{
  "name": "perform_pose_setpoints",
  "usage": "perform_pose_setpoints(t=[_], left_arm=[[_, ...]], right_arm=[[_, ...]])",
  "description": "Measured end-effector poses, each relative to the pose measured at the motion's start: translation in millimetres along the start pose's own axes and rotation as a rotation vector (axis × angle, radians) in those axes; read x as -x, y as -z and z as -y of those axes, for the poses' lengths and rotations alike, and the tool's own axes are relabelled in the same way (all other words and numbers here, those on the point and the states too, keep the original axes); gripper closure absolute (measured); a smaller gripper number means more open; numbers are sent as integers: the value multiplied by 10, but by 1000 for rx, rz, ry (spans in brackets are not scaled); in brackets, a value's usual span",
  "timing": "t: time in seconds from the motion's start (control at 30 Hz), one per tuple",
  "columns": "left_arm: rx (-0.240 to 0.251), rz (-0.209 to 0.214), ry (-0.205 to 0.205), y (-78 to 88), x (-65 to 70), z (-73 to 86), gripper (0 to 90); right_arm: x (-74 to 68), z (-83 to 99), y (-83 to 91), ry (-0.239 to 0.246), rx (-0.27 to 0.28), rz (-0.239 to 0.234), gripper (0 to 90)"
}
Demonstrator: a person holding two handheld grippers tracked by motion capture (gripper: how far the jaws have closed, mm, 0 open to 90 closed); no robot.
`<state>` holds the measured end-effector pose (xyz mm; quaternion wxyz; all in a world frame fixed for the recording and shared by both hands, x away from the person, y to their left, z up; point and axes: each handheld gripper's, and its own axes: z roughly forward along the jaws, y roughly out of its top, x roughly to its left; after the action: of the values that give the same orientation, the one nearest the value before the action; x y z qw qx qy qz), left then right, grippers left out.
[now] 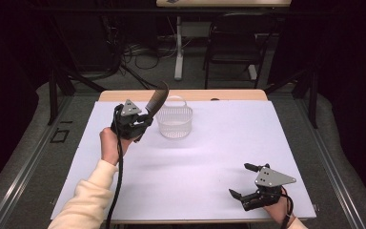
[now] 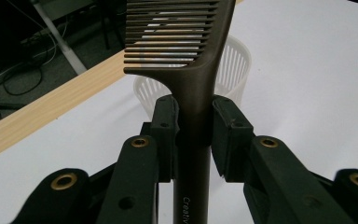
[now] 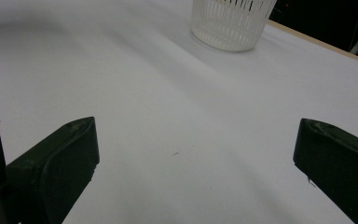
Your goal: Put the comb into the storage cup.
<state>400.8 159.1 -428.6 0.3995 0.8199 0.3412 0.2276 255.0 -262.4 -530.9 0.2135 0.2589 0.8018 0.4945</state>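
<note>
My left gripper [image 1: 142, 125] is raised over the left part of the white sheet, shut on the handle of a dark brown comb [image 1: 156, 100]. The comb's toothed end points up and toward the white slatted basket [image 1: 174, 120] just to its right. In the left gripper view the pads clamp the comb [image 2: 193, 88] on both sides of its handle, with the basket [image 2: 235, 65] behind it. My right gripper [image 1: 243, 180] rests near the front right corner of the sheet, open, with nothing between its fingers. The right gripper view has the basket [image 3: 230, 21] far ahead.
A white sheet [image 1: 228, 138] covers the wooden table [image 1: 124, 95], whose far edge is bare wood. Beyond the table stand a dark chair [image 1: 233, 45], a white table leg [image 1: 178, 47] and cables on the floor.
</note>
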Motion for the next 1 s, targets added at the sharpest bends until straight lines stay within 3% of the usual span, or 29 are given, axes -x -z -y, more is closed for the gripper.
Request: perform_pose_setpoints(t=[1.0], left_arm=[[31, -27, 14, -143, -60, -172, 721]], right_arm=[[7, 4, -1, -4, -3, 0, 0]])
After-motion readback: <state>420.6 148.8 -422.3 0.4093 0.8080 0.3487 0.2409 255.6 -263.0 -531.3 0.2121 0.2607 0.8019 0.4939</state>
